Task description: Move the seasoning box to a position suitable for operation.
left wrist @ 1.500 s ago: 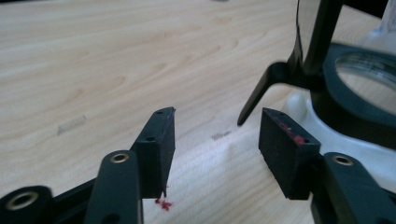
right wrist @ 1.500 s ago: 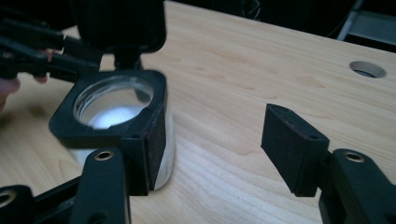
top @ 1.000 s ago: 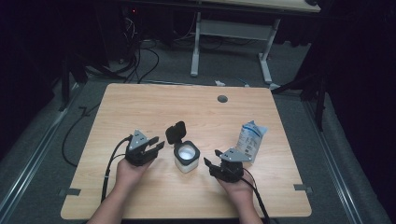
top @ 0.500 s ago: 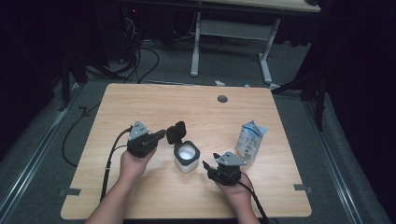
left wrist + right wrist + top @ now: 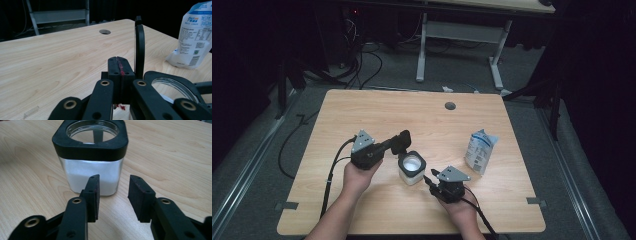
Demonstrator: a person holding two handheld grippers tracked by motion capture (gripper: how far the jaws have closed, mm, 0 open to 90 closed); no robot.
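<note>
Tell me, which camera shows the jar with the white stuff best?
The right gripper view: the jar sits close up, showing its black rim, glass opening and white powder inside. The high view shows the jar small, between the two grippers. The left gripper view catches just part of its rim behind the shut fingers.

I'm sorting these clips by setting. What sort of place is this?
Probably a lab or workshop recording station: a bare wooden table under dark surroundings, loose cables on grey carpet, and a metal desk frame behind.
</note>
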